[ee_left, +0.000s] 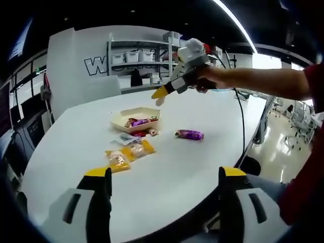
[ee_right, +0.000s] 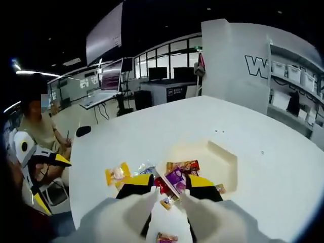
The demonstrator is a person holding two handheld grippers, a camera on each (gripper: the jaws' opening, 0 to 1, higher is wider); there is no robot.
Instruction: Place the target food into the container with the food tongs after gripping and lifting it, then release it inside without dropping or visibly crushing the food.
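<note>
My right gripper (ee_right: 167, 190) hangs over the near rim of the cream container (ee_right: 223, 167), jaws spread a little with nothing clearly between them; my left gripper (ee_left: 164, 195) waits low at the desk (ee_left: 202, 152) edge, jaws wide apart and bare. Purple-wrapped snacks (ee_right: 177, 177) lie in the container, and another purple snack (ee_left: 189, 134) sits loose on the desk nearby. I judge this the approach-to-pick step: next, lower onto one snack and pinch gently.
</note>
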